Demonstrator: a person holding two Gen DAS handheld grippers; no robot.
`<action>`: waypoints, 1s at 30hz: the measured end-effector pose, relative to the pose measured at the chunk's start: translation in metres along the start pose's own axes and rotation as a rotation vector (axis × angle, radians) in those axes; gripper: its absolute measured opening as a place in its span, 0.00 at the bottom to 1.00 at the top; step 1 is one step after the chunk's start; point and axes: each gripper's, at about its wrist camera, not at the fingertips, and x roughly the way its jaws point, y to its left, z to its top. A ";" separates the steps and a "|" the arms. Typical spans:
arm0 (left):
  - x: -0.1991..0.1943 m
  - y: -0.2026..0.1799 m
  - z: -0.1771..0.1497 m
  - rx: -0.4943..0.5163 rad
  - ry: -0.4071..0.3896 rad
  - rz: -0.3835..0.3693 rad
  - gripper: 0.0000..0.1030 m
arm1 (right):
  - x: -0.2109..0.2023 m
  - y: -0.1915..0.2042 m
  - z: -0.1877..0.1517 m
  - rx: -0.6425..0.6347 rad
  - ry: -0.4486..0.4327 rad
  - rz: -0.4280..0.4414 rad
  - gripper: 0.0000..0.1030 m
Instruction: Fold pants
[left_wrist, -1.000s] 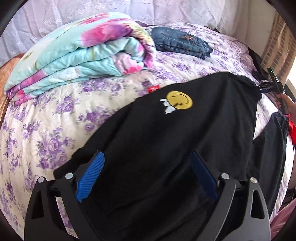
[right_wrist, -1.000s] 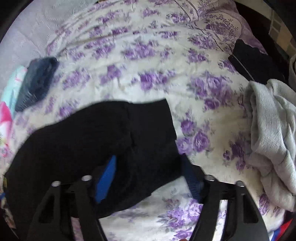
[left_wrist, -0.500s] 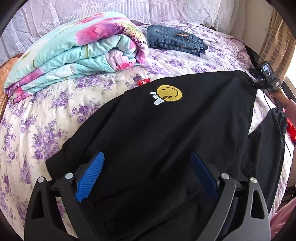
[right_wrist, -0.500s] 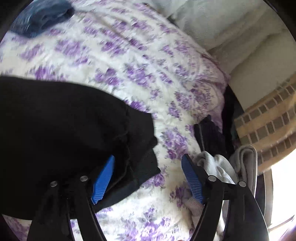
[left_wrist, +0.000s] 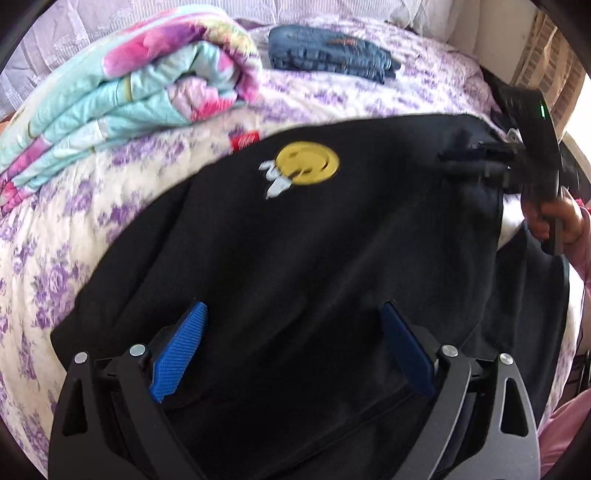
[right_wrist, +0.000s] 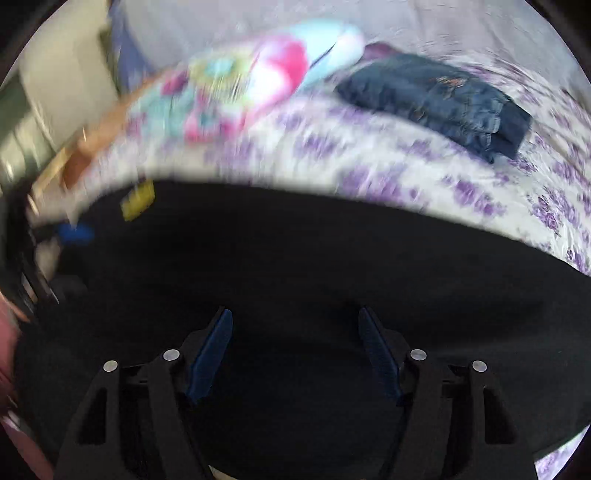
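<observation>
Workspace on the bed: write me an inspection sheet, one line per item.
Surface: bed with purple-flowered sheet, lace cloth behind.
Job's things: black pants spread on the bed, yellow smiley patch up, red tag at the far edge.
Clutter: folded floral quilt; folded jeans beyond it.
Grippers: left gripper open above the near fabric; right gripper open over the pants, view blurred, contact unclear.
Cables: nothing seen.
Surroundings: brick-pattern wall at right; wooden bed frame in the right wrist view.
</observation>
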 end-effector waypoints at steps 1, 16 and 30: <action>0.000 0.002 -0.003 0.005 0.001 -0.005 0.90 | -0.004 0.004 -0.008 -0.033 -0.014 -0.028 0.69; 0.000 0.014 -0.007 -0.020 -0.003 0.033 0.92 | -0.054 -0.065 -0.028 0.137 -0.161 -0.051 0.89; -0.007 0.029 -0.006 -0.068 -0.039 0.048 0.93 | -0.112 -0.250 -0.105 0.469 -0.121 -0.432 0.96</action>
